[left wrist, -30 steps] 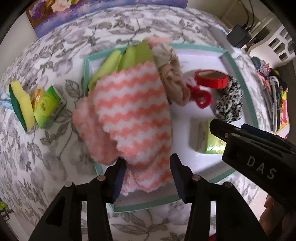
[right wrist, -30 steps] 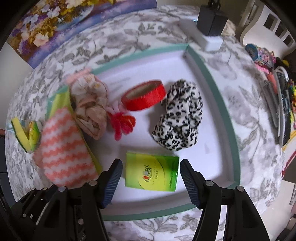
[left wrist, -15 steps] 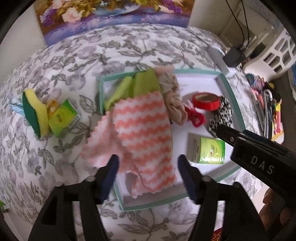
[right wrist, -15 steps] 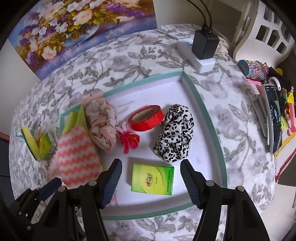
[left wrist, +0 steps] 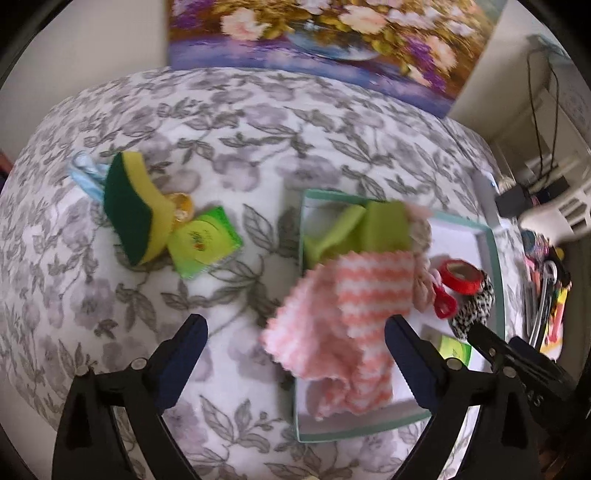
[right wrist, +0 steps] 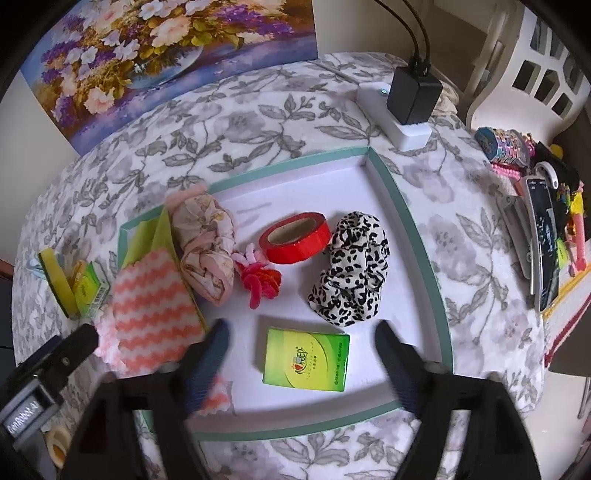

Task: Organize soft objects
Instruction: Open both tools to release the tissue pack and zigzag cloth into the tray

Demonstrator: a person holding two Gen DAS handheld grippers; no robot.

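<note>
A sponge is seen lying on the counter, well left of the tray, long axis running away. It lies ahead-left of the left gripper, whose jaws have just been opening, released and empty. The right gripper, likewise just opening and empty, is farther off.

The green tissue pack in the tray carries a small red-and-orange logo and a line of fine print, both too small to read. White lettering on the left gripper body is blurred and unreadable.

We look steeply down from each wrist. Beyond the left gripper lie table and tray; the right gripper hangs above that tray. Both views share the tray and painting.
</note>
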